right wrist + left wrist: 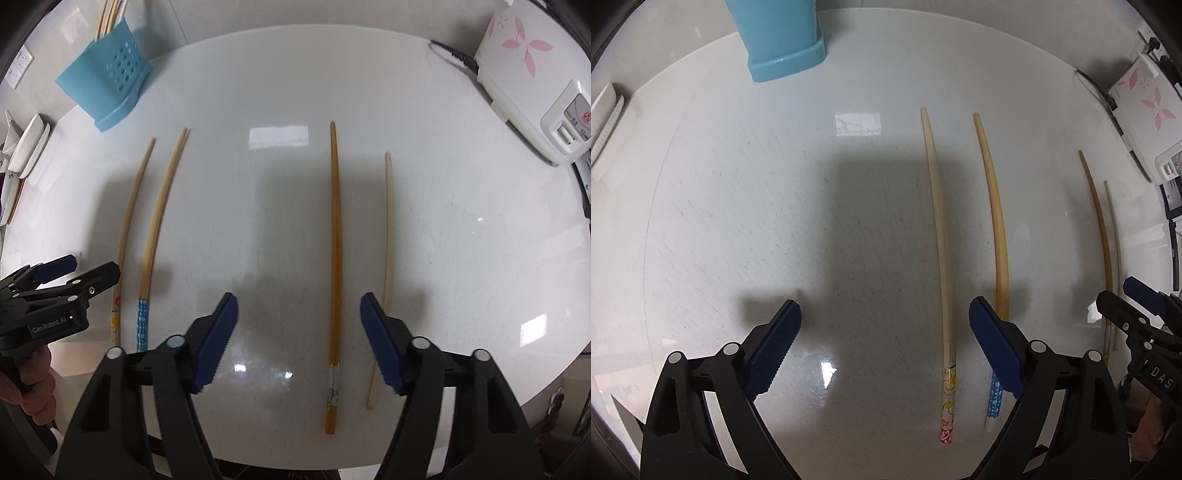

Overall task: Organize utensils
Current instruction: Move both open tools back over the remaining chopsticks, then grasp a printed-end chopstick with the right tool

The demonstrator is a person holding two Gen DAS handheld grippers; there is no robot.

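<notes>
Left wrist view: the left hand-held gripper (pixel 884 319) hangs wide open and empty over the white desk (pixel 738 192); the pale wooden chopstick with a yellow-and-red patterned end (pixel 940 258) lies between its jaws, toward three o'clock, its long axis running twelve to six.

Right wrist view: the right hand-held gripper (pixel 299 314) is partly open and empty; the dark amber wooden chopstick (pixel 334 258) lies lengthwise between its jaws. The blue perforated plastic holder (pixel 107 85) stands at eleven o'clock.

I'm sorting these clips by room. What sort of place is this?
Probably a home kitchen counter: a blue utensil holder with chopsticks in it, a white flowered rice cooker, and stacked dishes at the counter's edge.
</notes>
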